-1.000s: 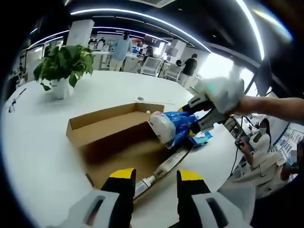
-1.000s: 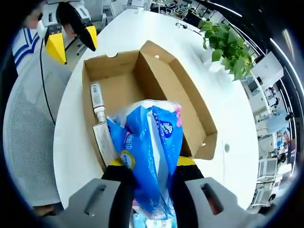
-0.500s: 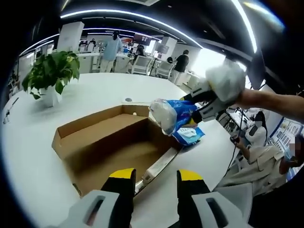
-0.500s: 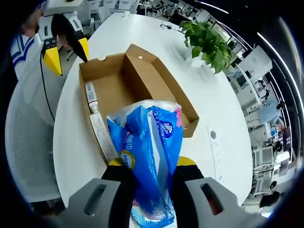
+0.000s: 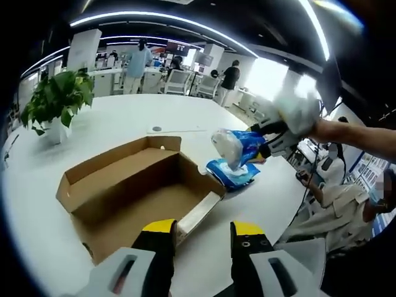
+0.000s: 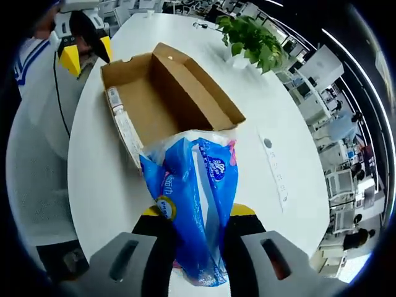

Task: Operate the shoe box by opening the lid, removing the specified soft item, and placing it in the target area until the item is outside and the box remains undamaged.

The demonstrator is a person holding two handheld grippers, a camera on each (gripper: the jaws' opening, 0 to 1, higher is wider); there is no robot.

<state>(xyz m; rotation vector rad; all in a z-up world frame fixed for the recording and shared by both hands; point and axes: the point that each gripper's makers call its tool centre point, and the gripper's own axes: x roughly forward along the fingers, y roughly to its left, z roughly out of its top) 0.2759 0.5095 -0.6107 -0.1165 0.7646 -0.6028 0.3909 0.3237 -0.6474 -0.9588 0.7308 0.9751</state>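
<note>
The brown shoe box (image 5: 124,185) lies open on the white table (image 5: 93,117), its lid folded back on the far side. A white tube and a long white carton (image 5: 197,215) lie along its near wall. My right gripper (image 5: 272,137) holds a blue soft tissue pack (image 5: 237,146) in the air past the box's right end, above a second blue pack (image 5: 229,174) lying on the table. In the right gripper view the pack (image 6: 195,198) is pinched between the jaws of the right gripper (image 6: 198,213), with the box (image 6: 167,93) beyond. My left gripper (image 5: 203,230) stands open near the box's front.
A potted plant (image 5: 52,99) stands at the table's far left and shows as the plant (image 6: 250,40) beyond the box. A white strip (image 6: 272,164) lies on the table. The person's torso (image 6: 31,154) is at the table edge. Chairs and people stand in the office behind.
The right gripper has lifted the blue pack out of the box and carried it sideways past the box's end. The left gripper stays open and has drawn back a little.
</note>
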